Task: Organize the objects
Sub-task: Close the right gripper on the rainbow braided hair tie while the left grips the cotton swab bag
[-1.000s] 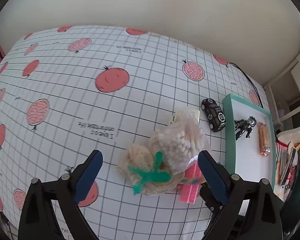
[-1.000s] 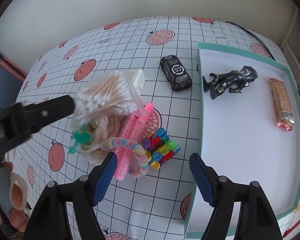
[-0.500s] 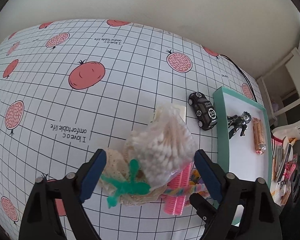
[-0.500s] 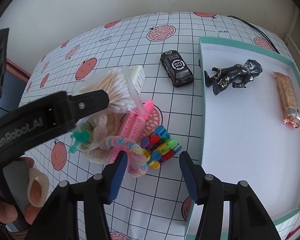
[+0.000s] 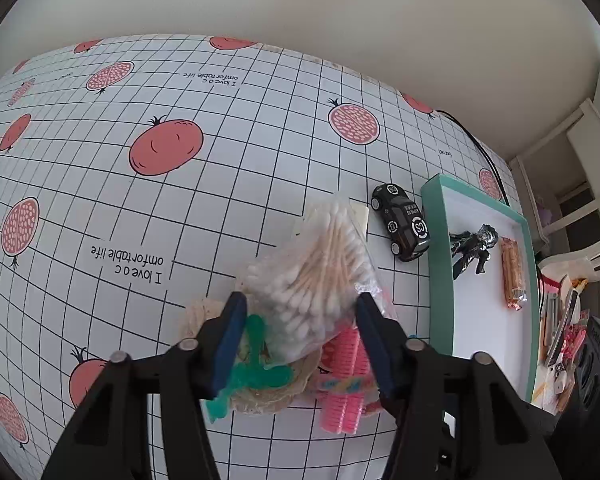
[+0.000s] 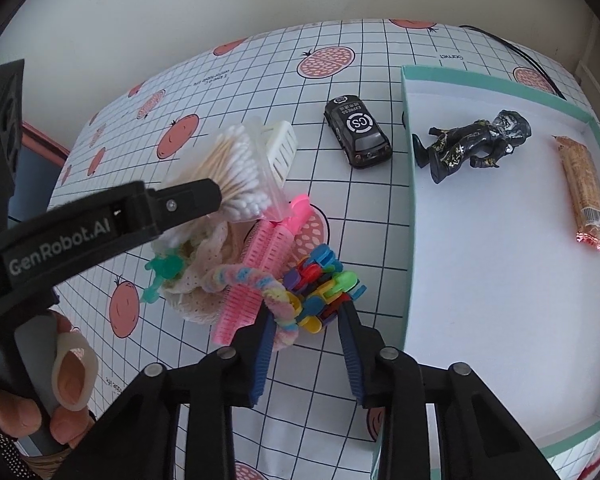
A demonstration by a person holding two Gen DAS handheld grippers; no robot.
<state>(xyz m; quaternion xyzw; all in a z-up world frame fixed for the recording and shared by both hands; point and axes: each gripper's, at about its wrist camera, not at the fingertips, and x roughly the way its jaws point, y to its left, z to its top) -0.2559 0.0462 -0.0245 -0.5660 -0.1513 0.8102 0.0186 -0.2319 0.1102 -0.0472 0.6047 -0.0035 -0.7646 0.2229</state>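
Your left tool [image 5: 298, 322] pinches the cotton swab bag [image 5: 316, 268]; your right tool [image 6: 306, 334], spread, straddles the clip bundle [image 6: 320, 288]; carry the bag to the teal tray [image 6: 410, 216] next.

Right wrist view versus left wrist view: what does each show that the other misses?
Only the right wrist view shows the colourful clips between the right gripper fingers, and the hand holding the left gripper. Only the left wrist view shows clutter past the tray. Both show the cotton swab bag, toy car and figurine.
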